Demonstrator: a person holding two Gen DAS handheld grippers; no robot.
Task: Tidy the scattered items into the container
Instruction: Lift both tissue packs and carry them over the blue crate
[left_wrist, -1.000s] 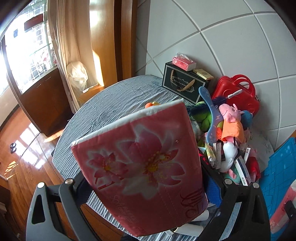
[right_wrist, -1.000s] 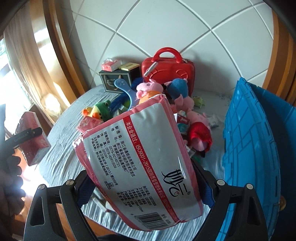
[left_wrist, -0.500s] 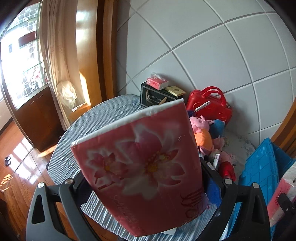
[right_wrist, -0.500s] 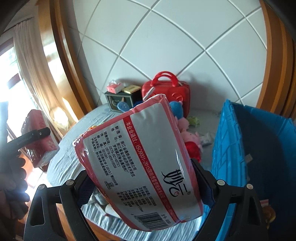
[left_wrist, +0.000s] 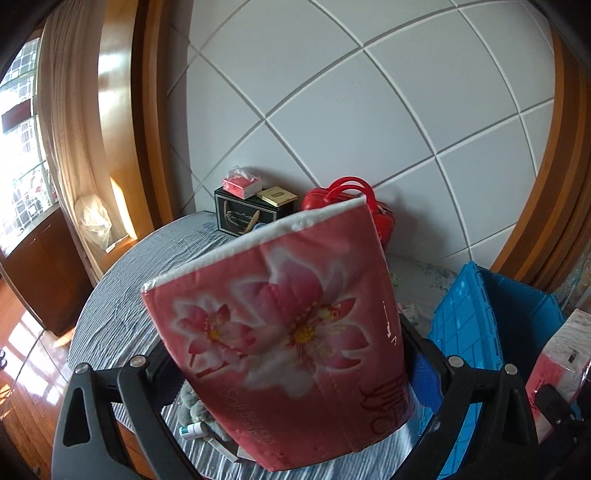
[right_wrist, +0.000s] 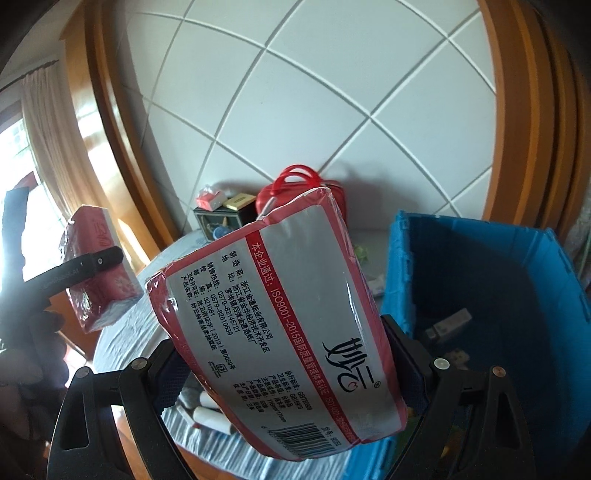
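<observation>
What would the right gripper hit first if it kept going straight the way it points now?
Likely the red case by the tiled wall. The right gripper and its tissue pack aim there, left of the blue crate; depth is unclear.

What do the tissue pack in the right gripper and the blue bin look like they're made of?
Tissue pack: glossy plastic film over soft paper, judging by the glare and wrinkled, sealed corners. Blue bin: rigid moulded plastic, matte, with ribbed grid walls.

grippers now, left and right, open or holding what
Left gripper: closed on a pink flower-print tissue pack.
Right gripper: closed on a red-edged tissue pack, label side showing.
</observation>
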